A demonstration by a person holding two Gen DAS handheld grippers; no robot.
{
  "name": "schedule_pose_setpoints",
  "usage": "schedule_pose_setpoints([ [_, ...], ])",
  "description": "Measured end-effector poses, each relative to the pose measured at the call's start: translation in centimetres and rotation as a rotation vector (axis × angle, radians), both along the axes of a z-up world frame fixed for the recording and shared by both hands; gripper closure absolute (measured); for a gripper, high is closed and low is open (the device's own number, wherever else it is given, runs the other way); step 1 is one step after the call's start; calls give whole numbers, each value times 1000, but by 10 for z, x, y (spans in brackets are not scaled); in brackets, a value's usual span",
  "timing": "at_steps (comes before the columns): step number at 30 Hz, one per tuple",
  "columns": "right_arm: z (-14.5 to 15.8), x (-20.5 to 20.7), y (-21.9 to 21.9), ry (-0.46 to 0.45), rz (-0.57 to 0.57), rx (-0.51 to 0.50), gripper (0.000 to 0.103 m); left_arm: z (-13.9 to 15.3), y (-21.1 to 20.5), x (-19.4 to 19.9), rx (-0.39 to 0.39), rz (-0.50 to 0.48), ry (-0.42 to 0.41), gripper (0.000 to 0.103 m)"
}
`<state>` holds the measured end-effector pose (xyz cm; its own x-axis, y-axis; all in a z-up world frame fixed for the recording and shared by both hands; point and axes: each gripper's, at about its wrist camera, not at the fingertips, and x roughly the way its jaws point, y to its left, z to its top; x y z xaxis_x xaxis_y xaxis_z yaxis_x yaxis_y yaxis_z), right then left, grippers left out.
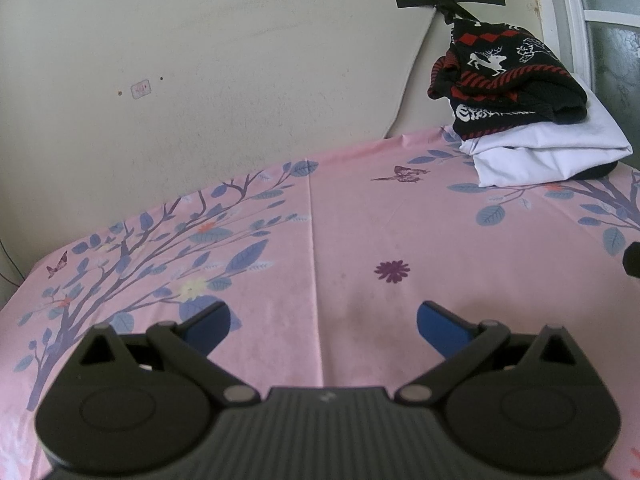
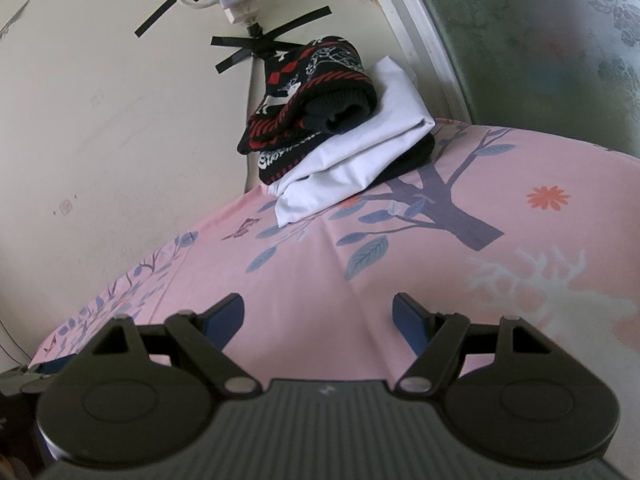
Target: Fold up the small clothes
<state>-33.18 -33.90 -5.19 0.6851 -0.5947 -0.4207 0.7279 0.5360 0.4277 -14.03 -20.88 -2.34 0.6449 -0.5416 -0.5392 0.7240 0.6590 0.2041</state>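
Left wrist view: folded stack at far right of pink floral sheet (image 1: 344,216), close to wall (image 1: 200,60) — black-and-red reindeer knit (image 1: 508,80) on top of folded white garment (image 1: 548,148), dark piece underneath. Right wrist view: same stack at far centre, reindeer knit (image 2: 308,104) over white garment (image 2: 360,152), just beside window frame (image 2: 412,40).

No unfolded garment in sight; stack probably finished. Best next move, as a guess: fetch another piece from out of view, lay flat on bare near sheet, well apart from stack.

Left tongs (image 1: 322,322) spread wide, holding nothing, above bare sheet. Right tongs (image 2: 318,316) likewise spread, empty, touching nothing visible.
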Motion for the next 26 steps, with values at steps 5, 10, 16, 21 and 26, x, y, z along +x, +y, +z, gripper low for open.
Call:
schedule_pose_setpoints([
  [5,0,0,0,0,0,0,35,0,0,0,1,-1,-3,0],
  [10,0,0,-1,0,1,1,35,0,0,0,3,-3,-6,0],
  [16,0,0,-1,0,1,1,35,0,-1,-1,6,-6,-7,0],
  [21,0,0,-1,-1,2,1,35,1,0,-1,1,-15,-4,0],
  [26,0,0,-1,-1,2,1,35,1,0,-4,-4,-33,-7,0],
])
